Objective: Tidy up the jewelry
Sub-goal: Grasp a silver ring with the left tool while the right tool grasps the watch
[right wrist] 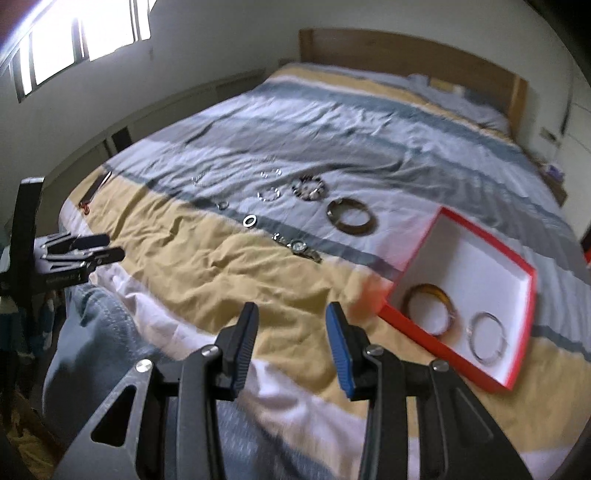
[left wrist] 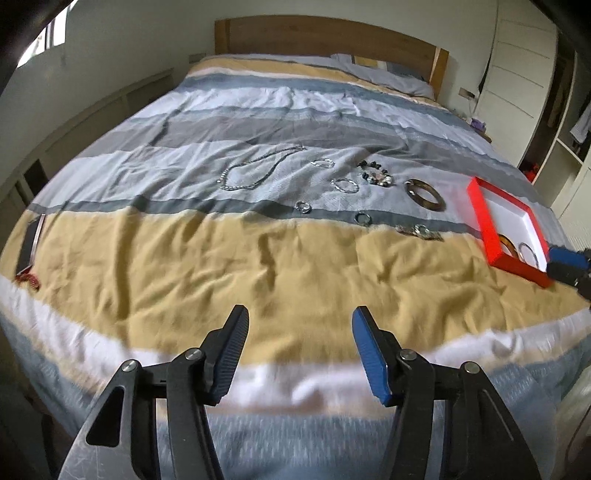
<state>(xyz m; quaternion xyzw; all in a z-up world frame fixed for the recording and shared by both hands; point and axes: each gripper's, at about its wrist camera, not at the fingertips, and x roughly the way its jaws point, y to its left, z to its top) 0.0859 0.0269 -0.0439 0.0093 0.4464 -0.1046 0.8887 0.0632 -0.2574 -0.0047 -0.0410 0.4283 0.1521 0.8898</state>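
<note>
Jewelry lies spread on a striped bed cover: a silver chain necklace (left wrist: 255,168), a beaded bracelet (left wrist: 376,173) (right wrist: 309,187), a brown bangle (left wrist: 424,194) (right wrist: 351,216), small rings (left wrist: 303,206) (right wrist: 250,220) and a watch (left wrist: 421,232) (right wrist: 298,246). A red box with a white inside (left wrist: 495,236) (right wrist: 417,325) holds an amber bangle (right wrist: 430,308) and a silver bangle (right wrist: 487,338). My left gripper (left wrist: 300,317) is open and empty above the bed's near edge. My right gripper (right wrist: 291,314) is open and empty, just left of the box.
A dark flat object with a red cord (left wrist: 27,247) (right wrist: 96,192) lies at the bed's left edge. A wooden headboard (left wrist: 325,37) and pillows stand at the far end. White wardrobes (left wrist: 524,74) are on the right, a window (right wrist: 81,33) on the left.
</note>
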